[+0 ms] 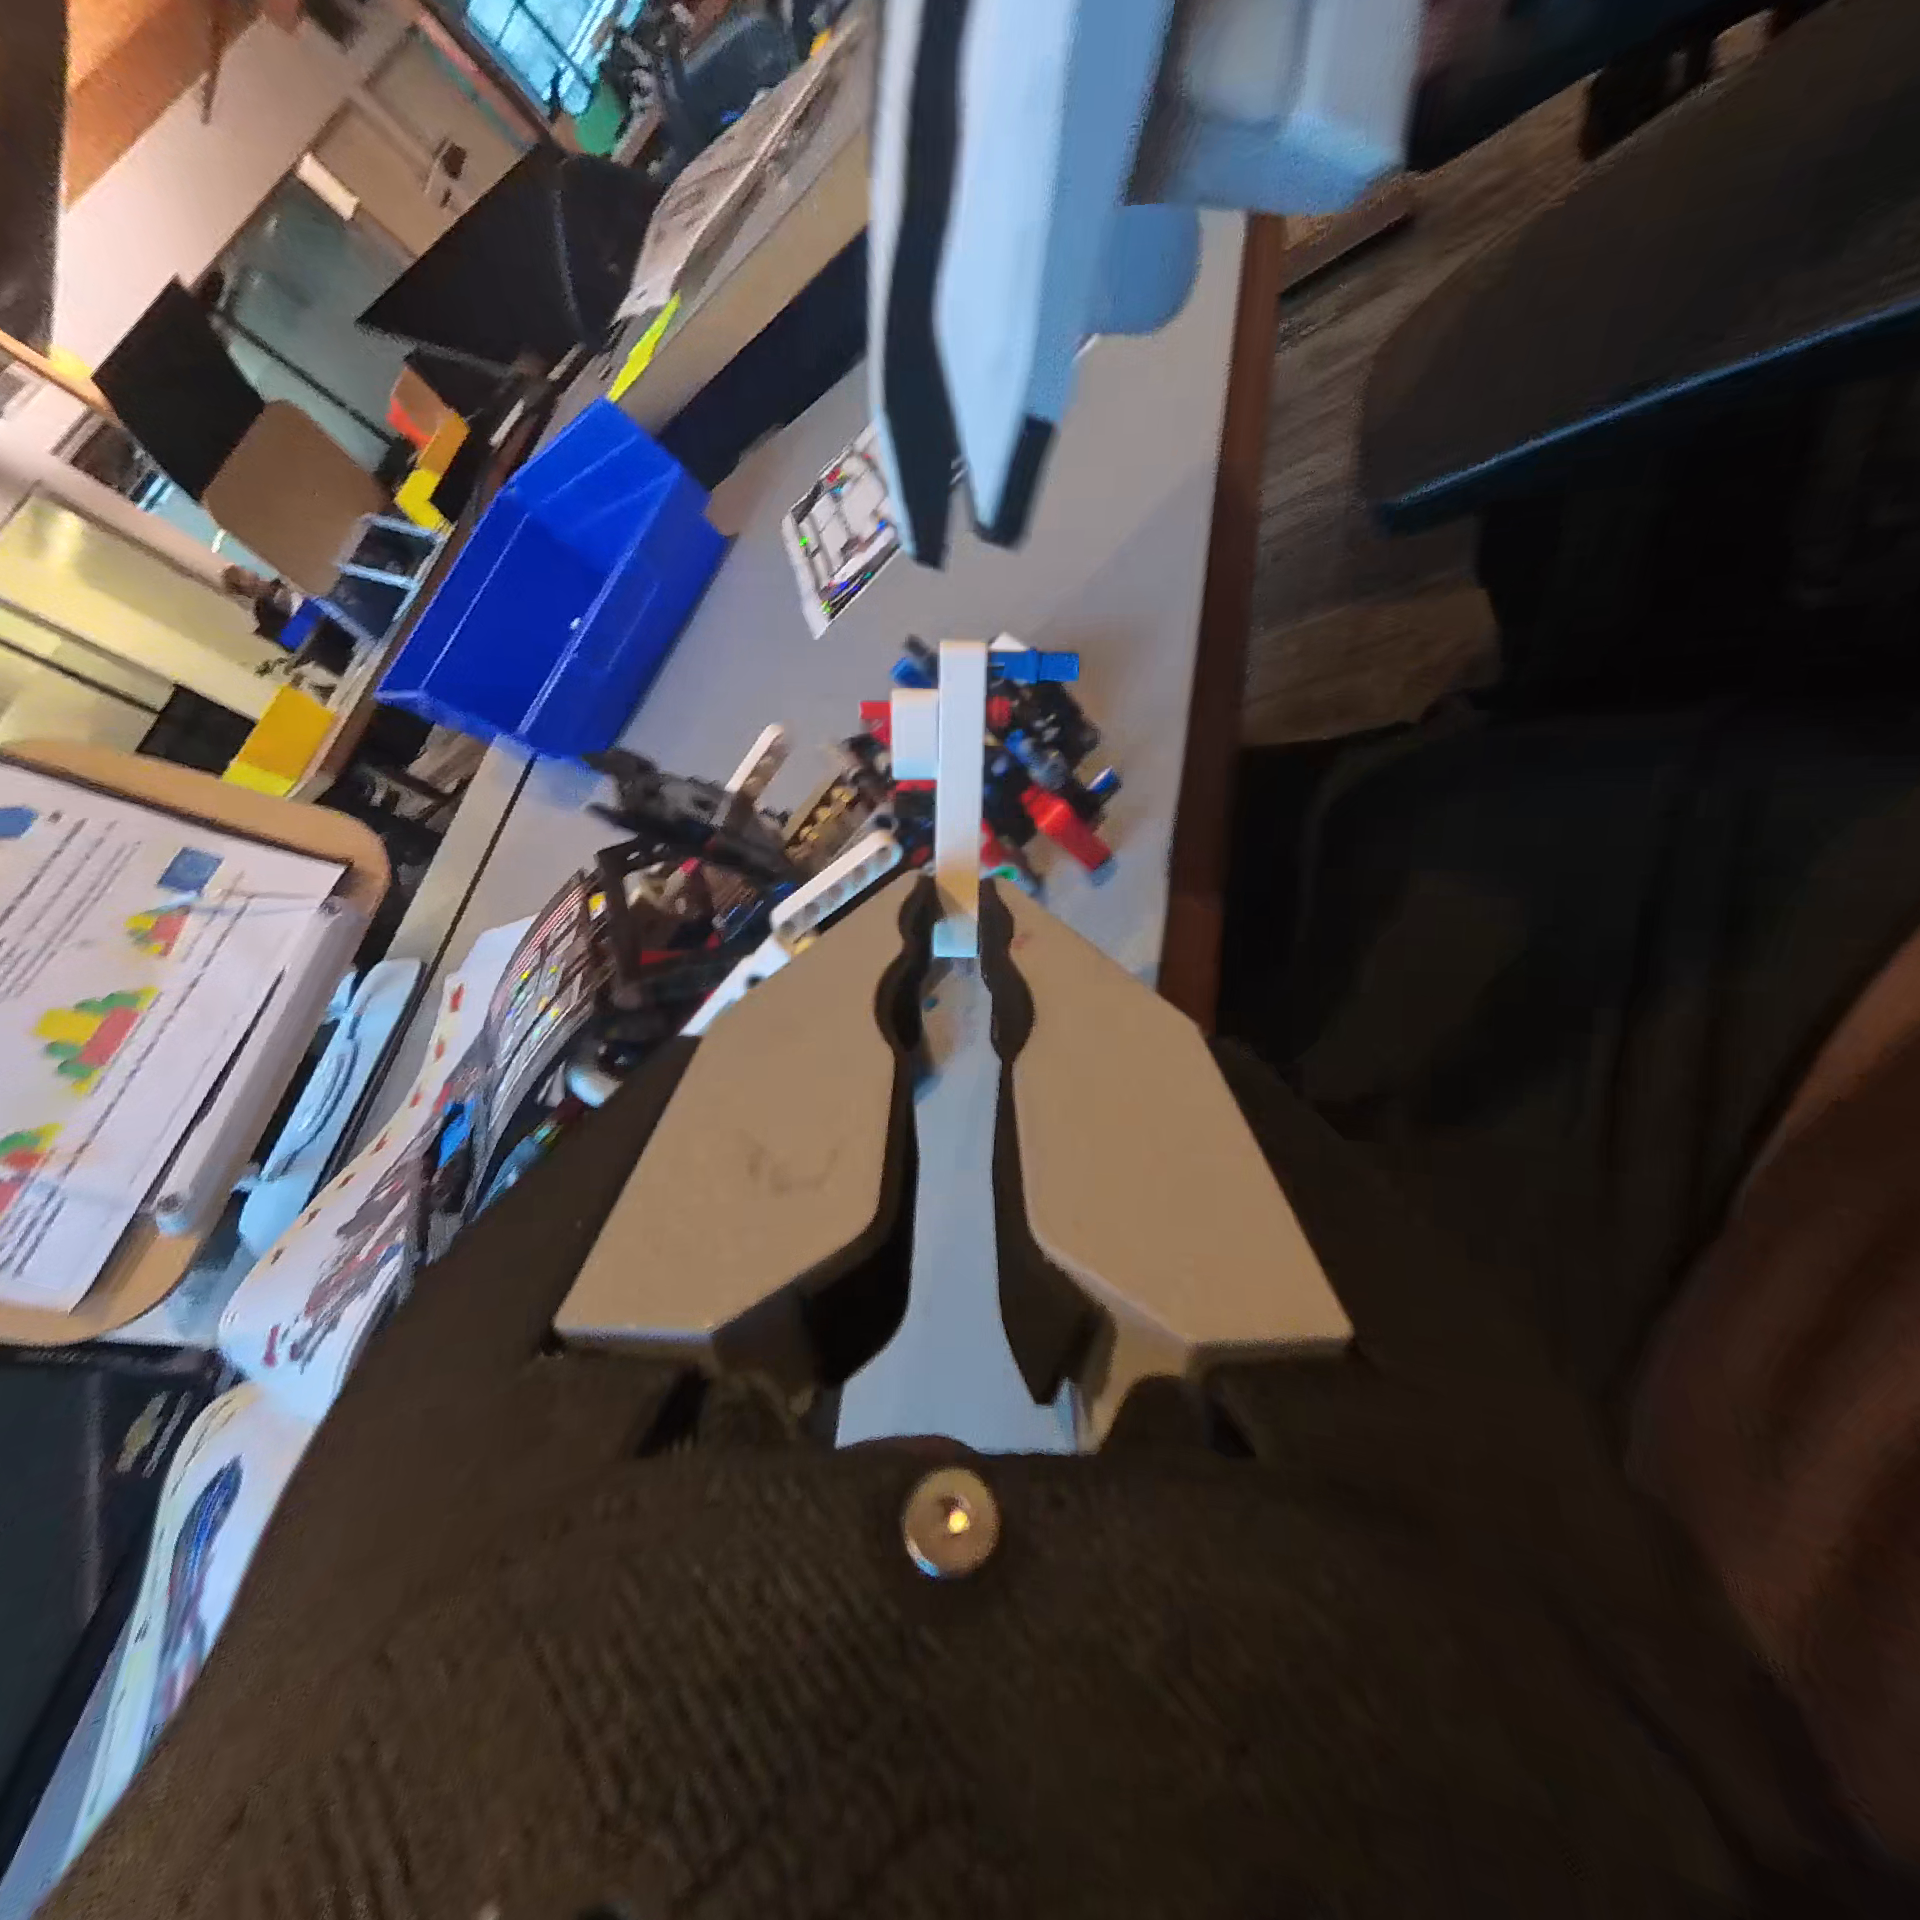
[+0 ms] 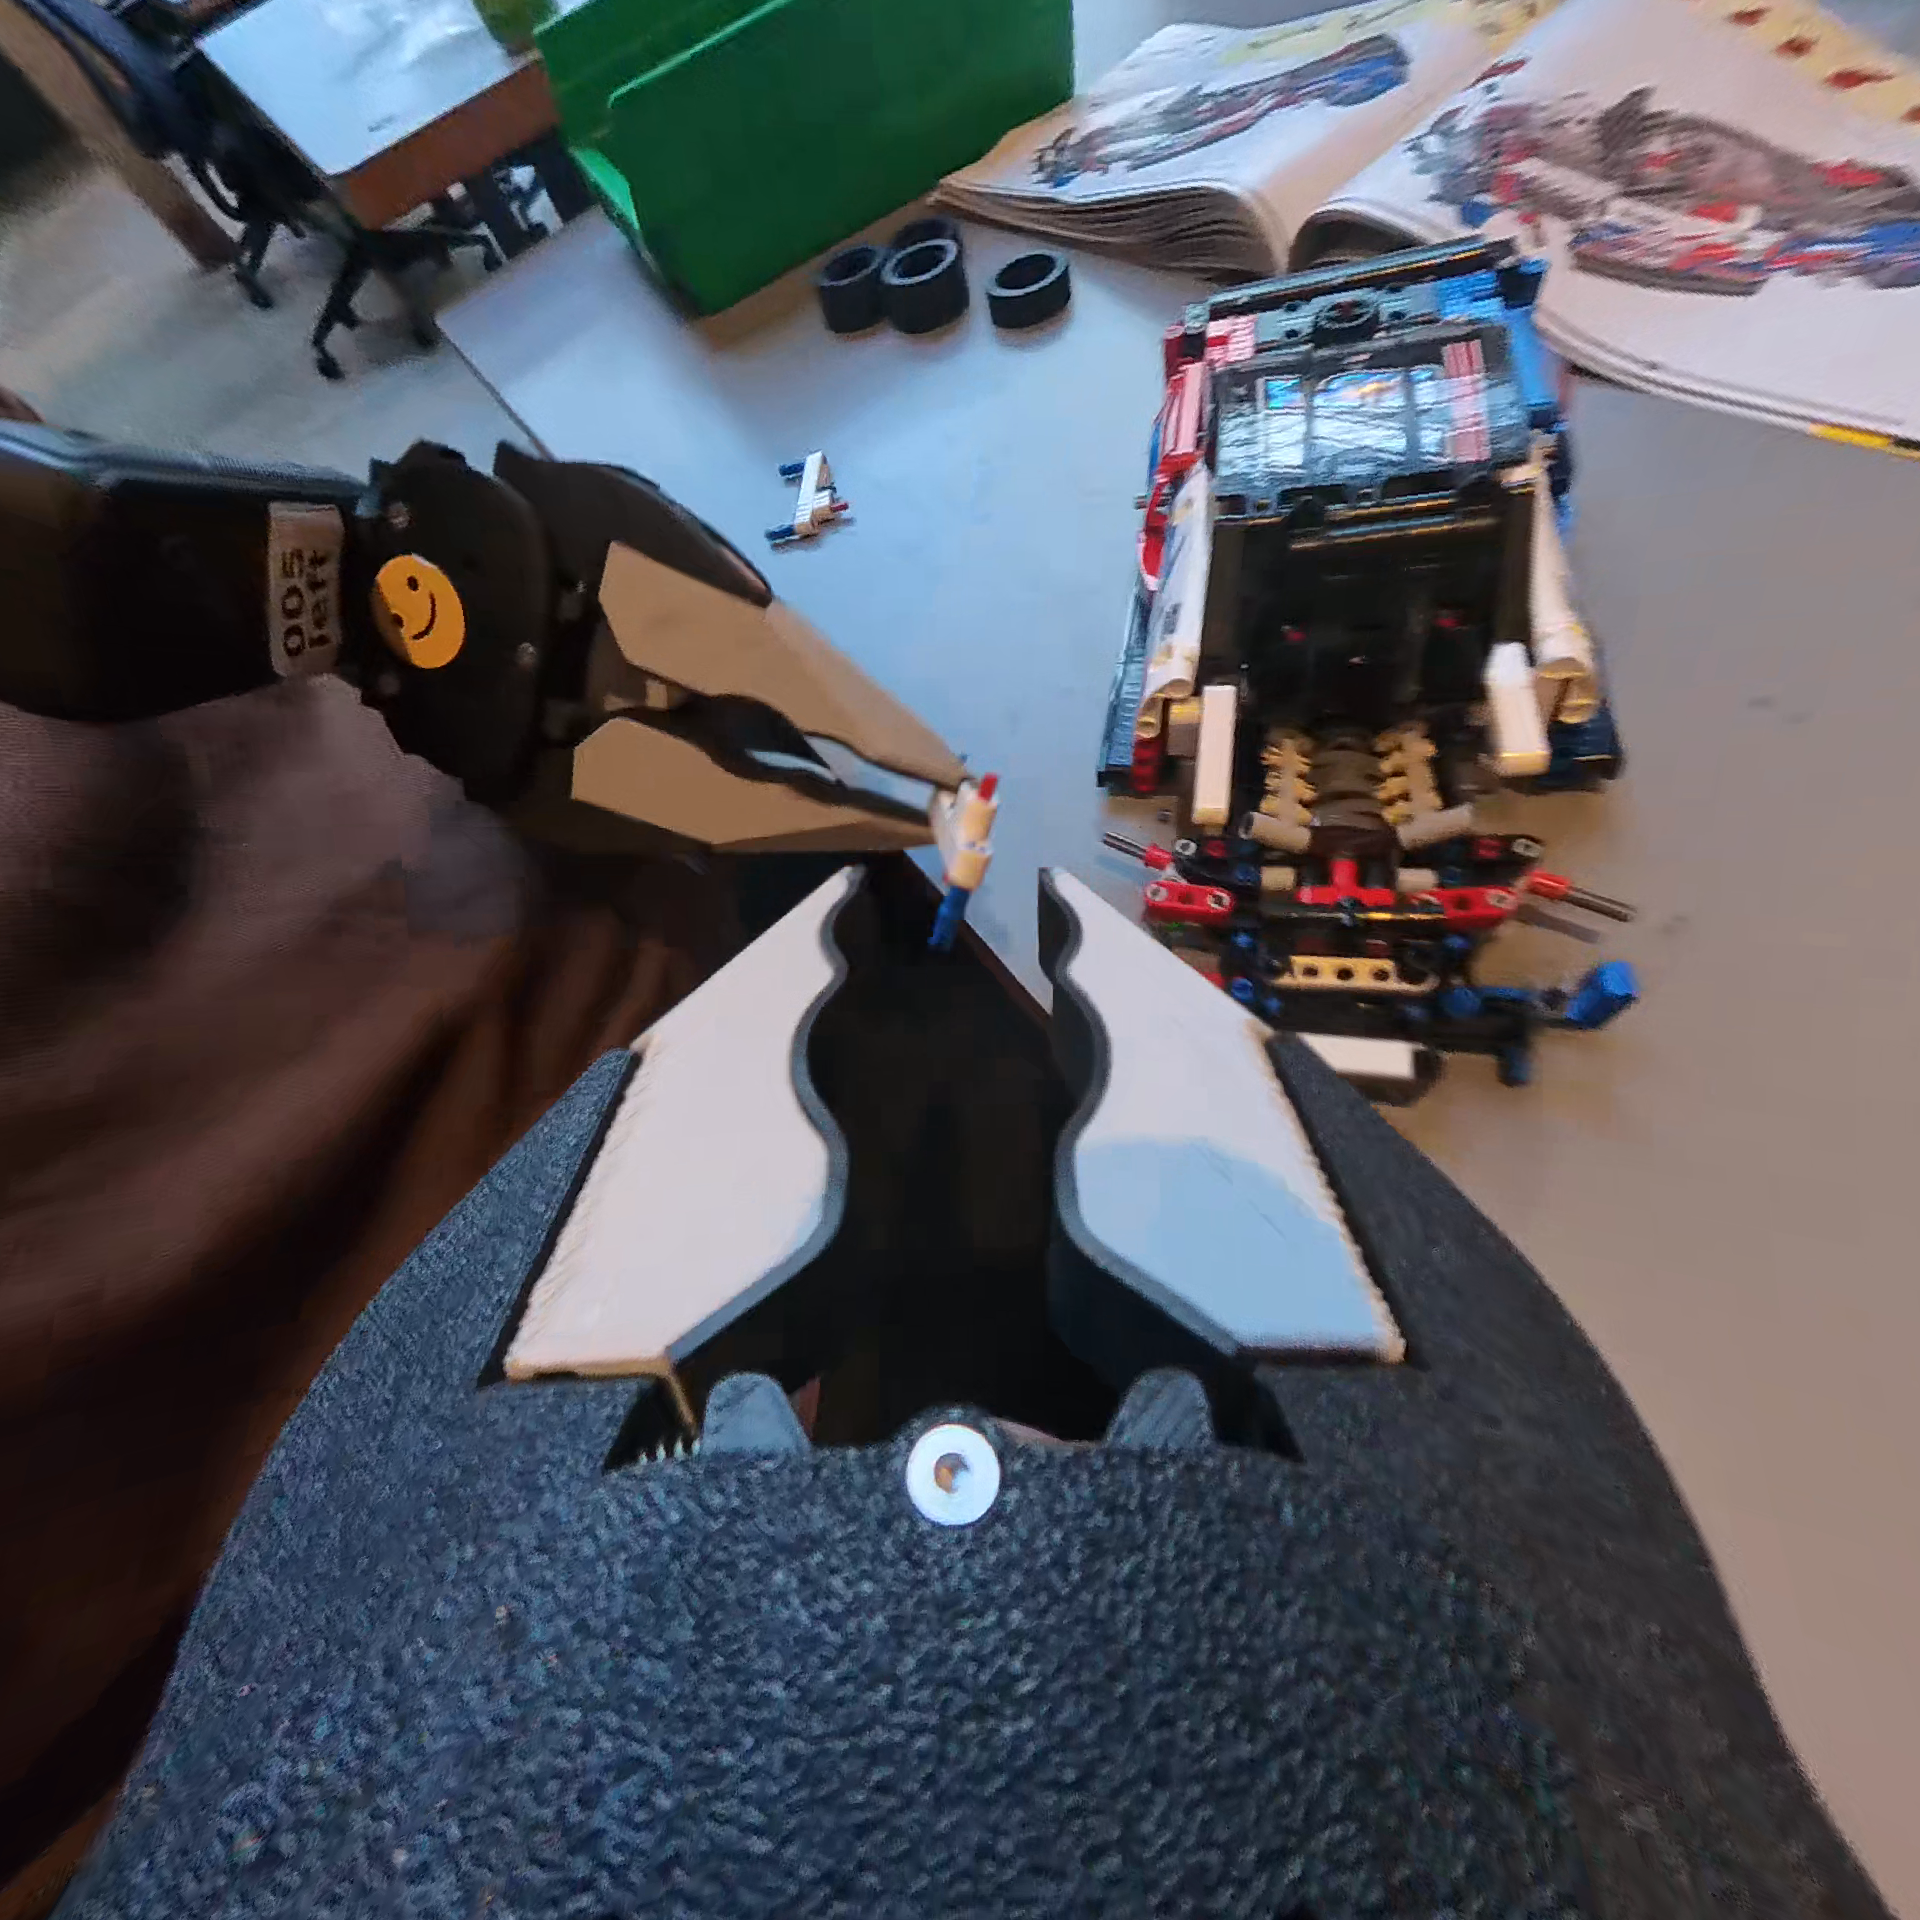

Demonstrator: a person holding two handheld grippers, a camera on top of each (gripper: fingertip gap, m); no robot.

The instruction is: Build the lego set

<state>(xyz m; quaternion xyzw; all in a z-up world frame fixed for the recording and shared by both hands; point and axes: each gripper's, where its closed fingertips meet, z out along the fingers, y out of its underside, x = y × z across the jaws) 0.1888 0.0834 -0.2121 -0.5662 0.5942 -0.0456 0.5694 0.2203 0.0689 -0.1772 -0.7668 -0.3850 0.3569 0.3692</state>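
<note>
My left gripper is shut on a small white lego piece that sticks out past its fingertips. In the right wrist view the left gripper comes in from the left, and the piece shows a red pin above and a blue pin below. My right gripper is open and empty, its tips just under the held piece, near the table's edge. It also hangs at the top of the left wrist view. The partly built lego car stands on the grey table to the right.
A pile of loose lego parts lies beyond the left gripper, with a blue bin behind it. Three black tyres, a green bin, an open instruction book and a small loose sub-assembly lie on the table. Tip to tip, the grippers are about 5 cm apart. My left tips are roughly 25 cm from the small loose sub-assembly.
</note>
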